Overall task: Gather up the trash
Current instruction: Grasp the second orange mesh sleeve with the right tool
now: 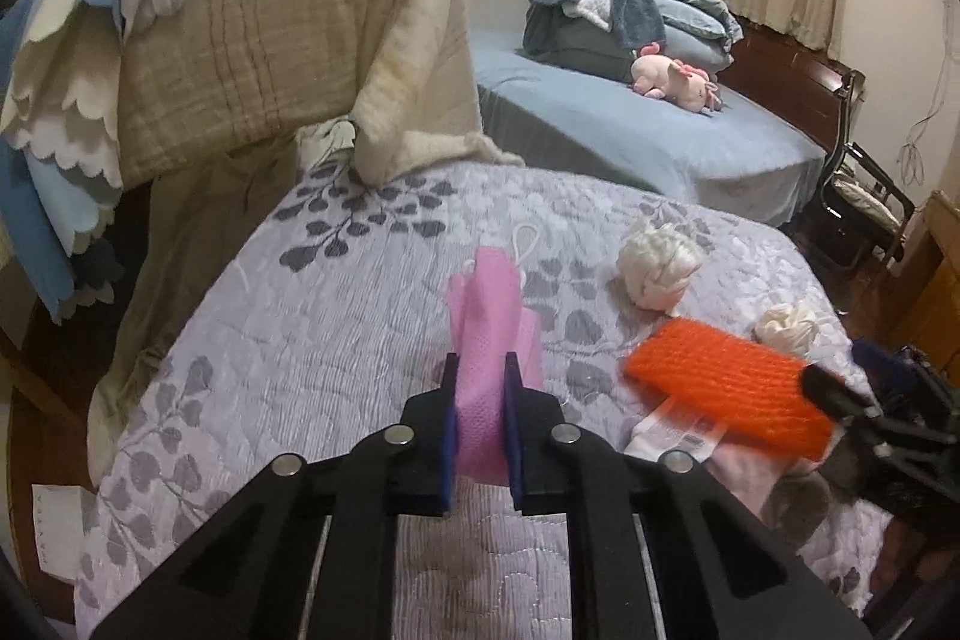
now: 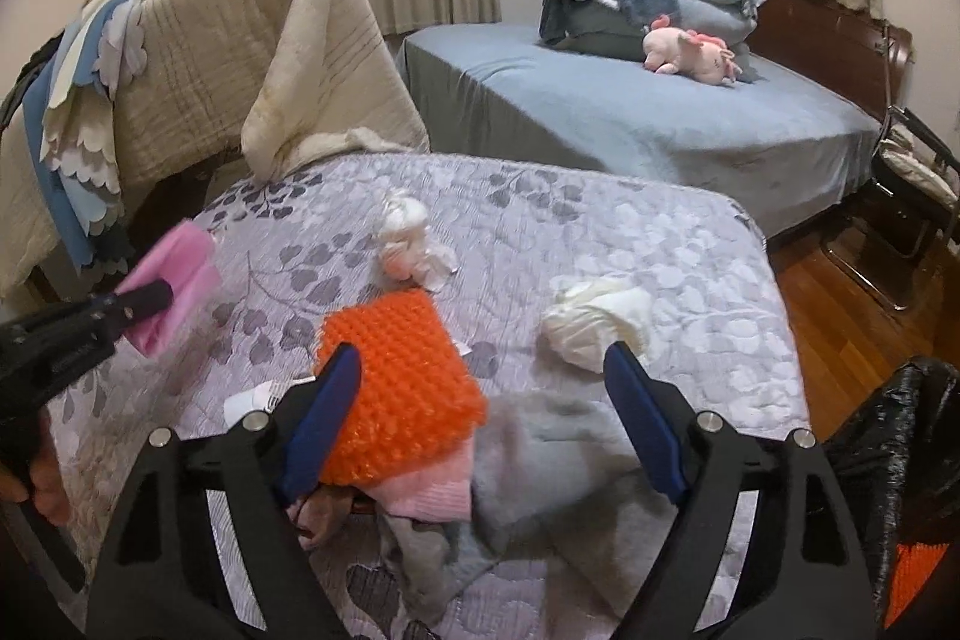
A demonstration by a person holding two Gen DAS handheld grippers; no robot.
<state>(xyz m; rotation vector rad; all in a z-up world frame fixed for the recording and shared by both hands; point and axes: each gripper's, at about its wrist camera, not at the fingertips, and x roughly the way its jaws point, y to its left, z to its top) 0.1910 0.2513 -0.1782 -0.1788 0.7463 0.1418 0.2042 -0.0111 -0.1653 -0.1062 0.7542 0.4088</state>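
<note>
1. The left gripper (image 1: 480, 370) is seen clamped on a pink mesh piece (image 1: 489, 334), its blue pads pressed against the mesh from both sides with only a narrow gap between them.
2. In the right wrist view the same left gripper (image 2: 150, 298) is shown at the left edge, above the quilt, with the pink mesh piece (image 2: 174, 274) pinched in its tip.
3. The right gripper (image 2: 483, 370) is held with its fingers spread wide; nothing is gripped between them.
4. An orange knitted piece (image 2: 402, 388) is found on the grey leaf-patterned quilt (image 2: 600, 232), partly between the right gripper's fingers and touching the left one.
5. Beneath the orange knit, a pale pink cloth (image 2: 432, 496) and a grey cloth (image 2: 540, 454) are seen lying on the quilt.
6. A crumpled white wad (image 2: 594, 322) is placed just beyond the right finger, and a second white wad (image 2: 408, 244) lies farther back on the quilt.
7. A black bin bag (image 2: 888, 448) is visible at the right edge, beside the bed.
8. A beige blanket (image 1: 288, 28) is draped over a frame at the far end of the bed.
9. A pink plush toy (image 1: 672, 79) is seen on the blue bed (image 1: 600, 130) in the background.
</note>
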